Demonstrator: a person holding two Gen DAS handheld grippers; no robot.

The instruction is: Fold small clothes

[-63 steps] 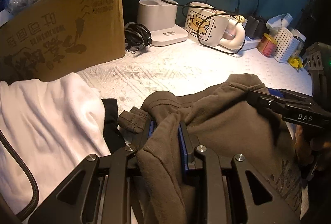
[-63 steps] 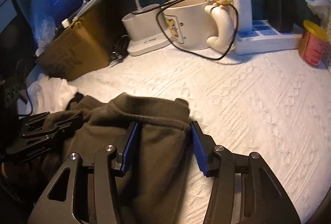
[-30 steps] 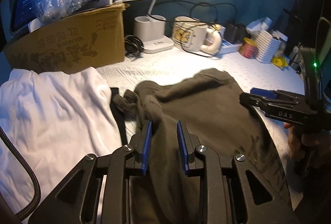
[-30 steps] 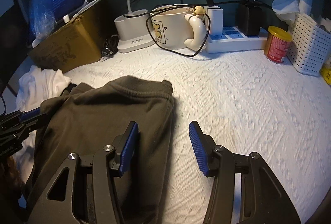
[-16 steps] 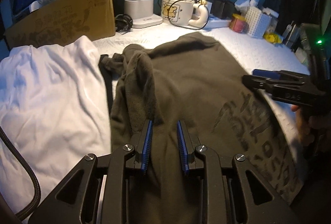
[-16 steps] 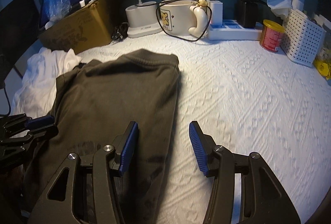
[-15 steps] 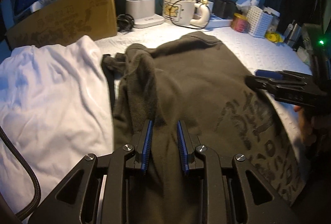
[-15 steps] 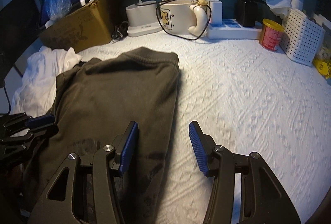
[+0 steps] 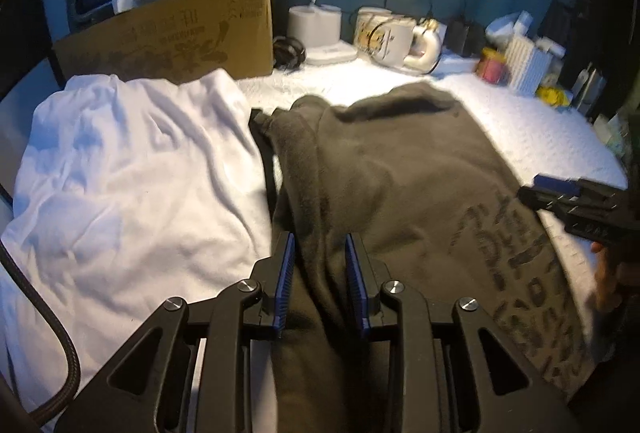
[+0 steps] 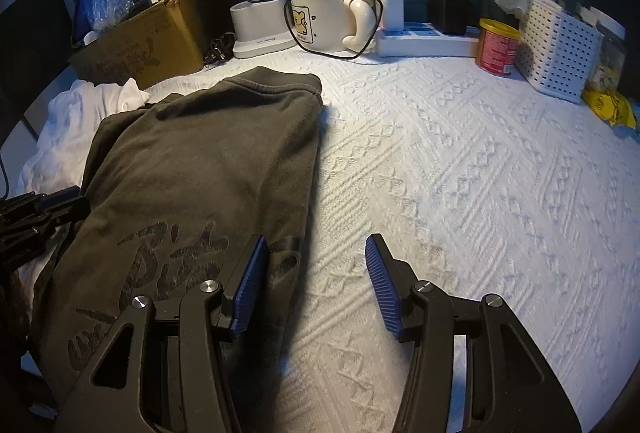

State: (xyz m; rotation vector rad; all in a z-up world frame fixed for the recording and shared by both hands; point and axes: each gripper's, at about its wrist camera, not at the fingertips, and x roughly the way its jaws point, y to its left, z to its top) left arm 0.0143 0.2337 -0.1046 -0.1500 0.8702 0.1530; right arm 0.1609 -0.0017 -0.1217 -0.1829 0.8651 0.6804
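Dark olive sweatshirt (image 9: 400,169) spread flat on white textured bedcover (image 10: 460,173), collar end toward the clutter at the back, lower part cut off by both frames. Dark tone-on-tone lettering across the near half, smeared in the left view and not legible in either. Left edge bunched into a raised ridge, overlapping or butting against a crumpled white garment (image 9: 132,173); exact boundary lost in shadow. Left gripper (image 9: 318,265) set narrow with that ridge running between the blue pads; jaws just eased slightly wider, cloth still filling the gap, actual pad contact not discernible in the dim light. Right gripper (image 10: 316,273) wide apart, unloaded: one pad over the sweatshirt's right edge, the other over bare bedcover, nothing clamped. In the left view, only a blurred sliver of a hand (image 9: 604,273) visible behind that gripper at the frame edge. Cardboard box (image 9: 180,37) behind the white garment, printing too dark to read. Mug (image 10: 320,21) with cable looped around it at the rear, well apart from the sweatshirt.
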